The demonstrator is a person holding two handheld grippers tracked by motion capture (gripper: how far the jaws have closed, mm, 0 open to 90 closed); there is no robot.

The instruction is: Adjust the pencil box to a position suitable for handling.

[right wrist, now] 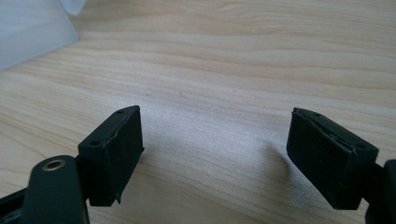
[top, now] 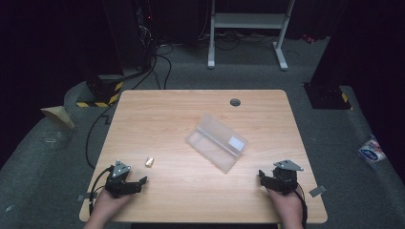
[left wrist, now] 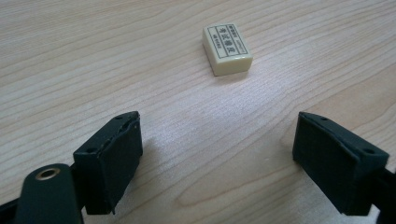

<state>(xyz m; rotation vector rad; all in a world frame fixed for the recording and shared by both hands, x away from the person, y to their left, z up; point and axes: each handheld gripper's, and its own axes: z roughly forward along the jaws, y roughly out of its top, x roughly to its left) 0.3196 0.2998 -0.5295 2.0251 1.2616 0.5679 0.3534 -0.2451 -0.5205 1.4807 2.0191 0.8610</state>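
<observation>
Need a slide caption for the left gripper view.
Open left gripper faces a cream eraser lying on the wooden table.

At the lower left of the high view, the person's left hand (top: 106,206) holds the left tongs (top: 135,183) low over the table, jaws spread wide and empty. At the lower right, the right hand (top: 286,206) holds the right tongs (top: 263,177) the same way, jaws parted, gripping nothing.
</observation>
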